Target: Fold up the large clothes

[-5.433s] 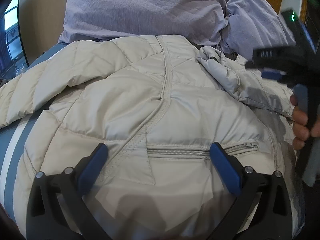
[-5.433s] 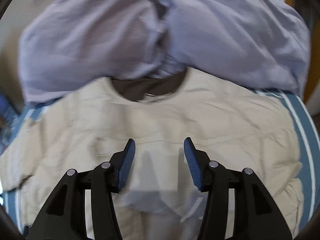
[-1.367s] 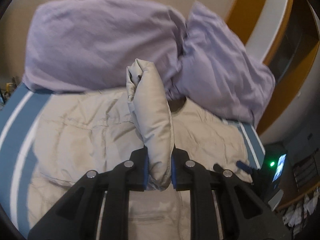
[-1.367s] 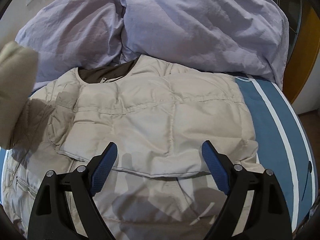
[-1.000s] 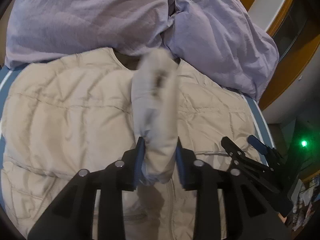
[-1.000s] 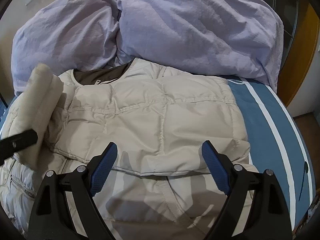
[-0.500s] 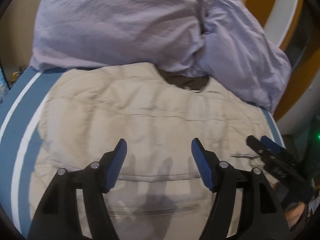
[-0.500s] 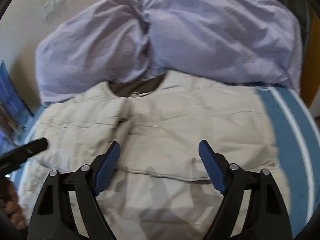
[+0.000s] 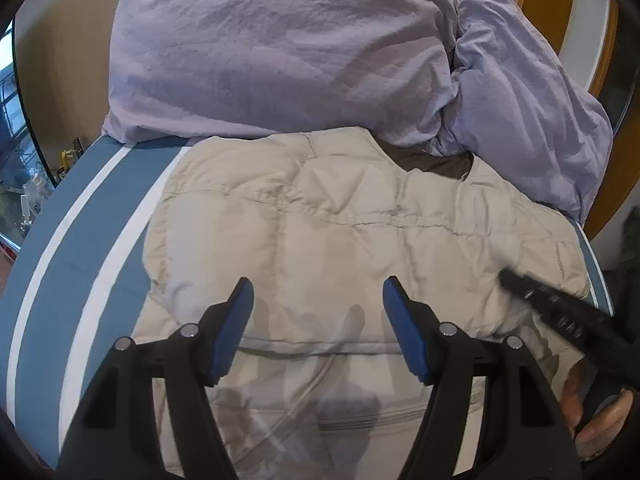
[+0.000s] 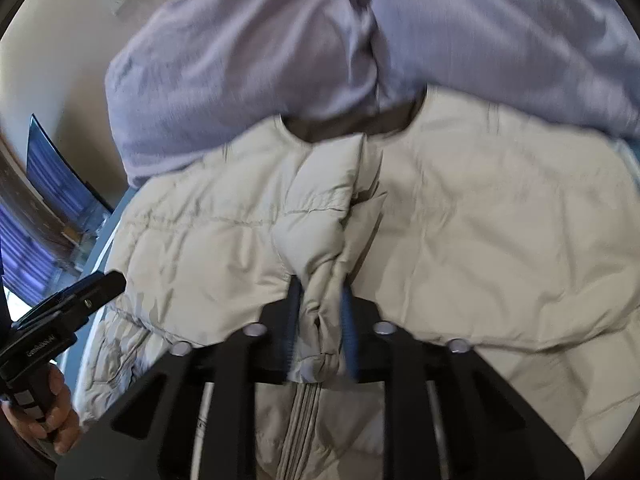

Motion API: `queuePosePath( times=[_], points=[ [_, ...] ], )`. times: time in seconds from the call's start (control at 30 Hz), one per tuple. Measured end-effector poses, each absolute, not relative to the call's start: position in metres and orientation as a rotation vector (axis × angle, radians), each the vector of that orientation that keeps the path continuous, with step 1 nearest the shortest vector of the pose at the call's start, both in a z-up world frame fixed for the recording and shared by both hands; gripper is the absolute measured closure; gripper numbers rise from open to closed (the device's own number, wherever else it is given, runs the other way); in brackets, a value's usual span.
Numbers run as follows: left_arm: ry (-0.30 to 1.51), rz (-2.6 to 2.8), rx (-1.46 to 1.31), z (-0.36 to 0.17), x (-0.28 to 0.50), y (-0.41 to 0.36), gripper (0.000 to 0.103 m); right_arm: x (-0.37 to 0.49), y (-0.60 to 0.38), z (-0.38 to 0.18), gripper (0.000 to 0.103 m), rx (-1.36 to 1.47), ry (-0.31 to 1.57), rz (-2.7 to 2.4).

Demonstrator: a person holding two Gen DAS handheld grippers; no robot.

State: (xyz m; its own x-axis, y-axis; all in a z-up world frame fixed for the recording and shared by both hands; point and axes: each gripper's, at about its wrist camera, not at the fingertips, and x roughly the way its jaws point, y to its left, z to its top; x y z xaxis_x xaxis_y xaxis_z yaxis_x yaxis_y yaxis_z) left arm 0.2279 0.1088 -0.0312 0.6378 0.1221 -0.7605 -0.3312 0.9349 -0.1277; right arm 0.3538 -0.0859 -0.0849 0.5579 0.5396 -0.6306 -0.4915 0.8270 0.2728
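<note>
Item: padded jacket (image 9: 340, 240), beige, quilted, spread mid-frame on striped bed (image 9: 80, 240) below lilac pillows (image 9: 280, 48).

Handling: judged light, soft, puffy, slippery; springs back; take hold at seams or edges.

Left gripper (image 9: 318, 320): lower centre, apart, empty.

Right gripper (image 10: 322, 320): just closed, clamped on sleeve (image 10: 320, 216).

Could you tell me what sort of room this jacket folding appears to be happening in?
Most likely a bedroom. The beige puffer jacket lies on a bed with a blue, white-striped cover, and two lilac pillows are piled at its head against a plain wall.
</note>
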Motion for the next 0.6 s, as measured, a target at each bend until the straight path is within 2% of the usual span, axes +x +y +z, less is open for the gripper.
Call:
queuePosePath(
  times=[0.13,0.33,0.5,0.6],
  points=[
    [0.842,0.280,-0.256,-0.034,0.224,0.114,0.034,0.350,-0.097,-0.066,0.090,0.092,0.672,0.551],
    [0.863,0.304,-0.257,-0.044,0.222,0.122,0.033,0.374,-0.098,-0.099,0.090,0.063,0.789,0.457],
    [0.867,0.328,-0.243,-0.048,0.218,0.126,0.033,0.375,-0.093,-0.109,0.089,0.029,0.794,0.436],
    [0.861,0.339,-0.238,-0.046,0.212,0.127,0.032,0.375,-0.091,-0.108,0.082,0.012,0.797,0.436]
  ],
)
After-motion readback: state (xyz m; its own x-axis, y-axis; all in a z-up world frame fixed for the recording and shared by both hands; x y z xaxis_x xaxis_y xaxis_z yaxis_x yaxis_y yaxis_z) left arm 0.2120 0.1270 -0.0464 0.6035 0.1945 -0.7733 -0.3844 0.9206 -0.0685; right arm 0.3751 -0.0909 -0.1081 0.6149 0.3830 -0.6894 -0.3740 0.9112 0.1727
